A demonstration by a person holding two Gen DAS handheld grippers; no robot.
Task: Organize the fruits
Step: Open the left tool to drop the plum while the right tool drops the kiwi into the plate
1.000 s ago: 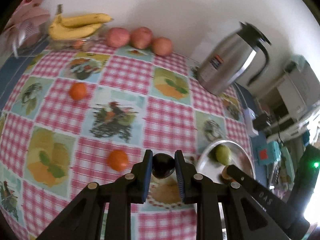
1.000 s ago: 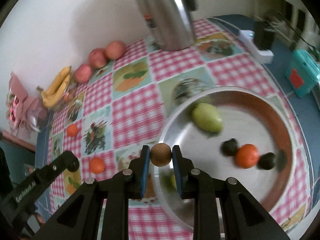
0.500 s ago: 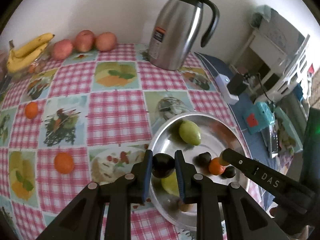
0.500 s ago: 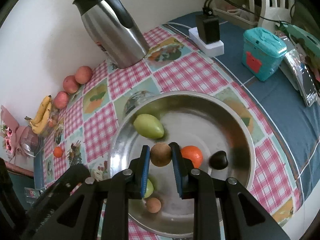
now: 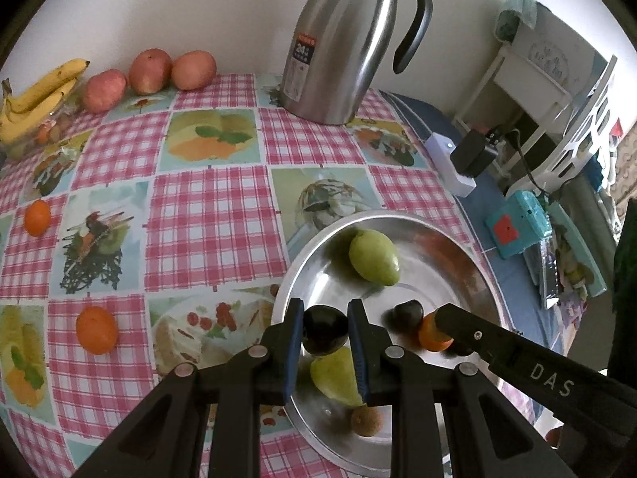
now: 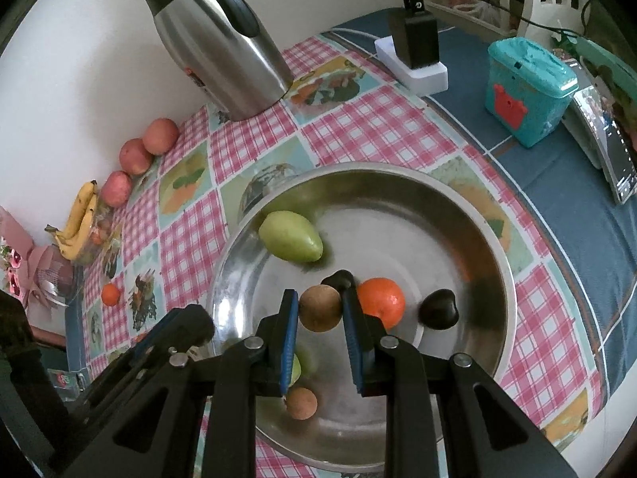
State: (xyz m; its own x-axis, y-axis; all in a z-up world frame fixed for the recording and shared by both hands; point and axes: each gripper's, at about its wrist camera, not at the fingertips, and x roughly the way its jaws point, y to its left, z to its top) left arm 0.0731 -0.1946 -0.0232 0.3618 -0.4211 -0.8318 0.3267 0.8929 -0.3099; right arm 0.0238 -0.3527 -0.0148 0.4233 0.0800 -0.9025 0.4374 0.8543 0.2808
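The left gripper [image 5: 325, 328] grips a dark round plum [image 5: 324, 330] over the near-left rim of the shiny steel bowl [image 5: 473, 255]. The right gripper [image 6: 319, 307] clamps a brown round fruit [image 6: 319, 307] above the bowl's middle, bare metal directly beneath, so it is likely nearer to a release.

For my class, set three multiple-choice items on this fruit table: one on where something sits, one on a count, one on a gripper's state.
1. Where do the apples lie?
A. in the metal bowl
B. along the wall beside the bananas
C. on the blue cloth

2. How many oranges lie on the checked tablecloth outside the metal bowl?
A. two
B. none
C. five

3. What is the right gripper doing?
A. standing open, empty
B. gripping the jug
C. shut on a brown round fruit

Answers: 1 B, they line the wall by the bananas; 2 A, two show on the cloth; 3 C, its pads press the fruit.
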